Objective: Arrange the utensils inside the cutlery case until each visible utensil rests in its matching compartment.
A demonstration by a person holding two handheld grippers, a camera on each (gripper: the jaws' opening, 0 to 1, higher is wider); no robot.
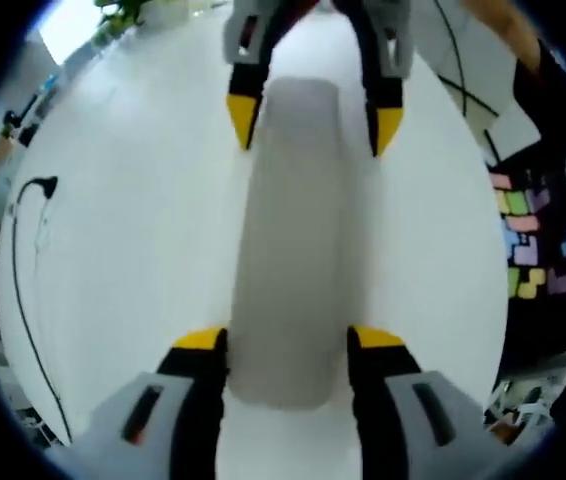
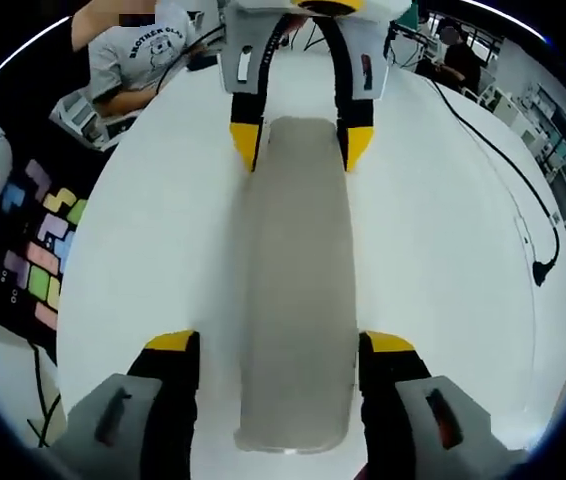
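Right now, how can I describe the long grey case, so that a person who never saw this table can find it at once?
On the white table, look between the two grippers that face each other. The cutlery case is the long, pale grey, closed box with rounded ends, one gripper astride each end. Nothing else near it is grey and long; the black cable is thin.

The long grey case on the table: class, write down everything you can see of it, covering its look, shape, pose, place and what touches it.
The grey case is long and narrow with rounded ends, matt and plain, apparently closed; no utensils or compartments show. It lies flat on the white table. The left gripper straddles one end, the right gripper the other, each with yellow-tipped jaws on either long side of the case. Whether the jaws press on it or just flank it cannot be told.
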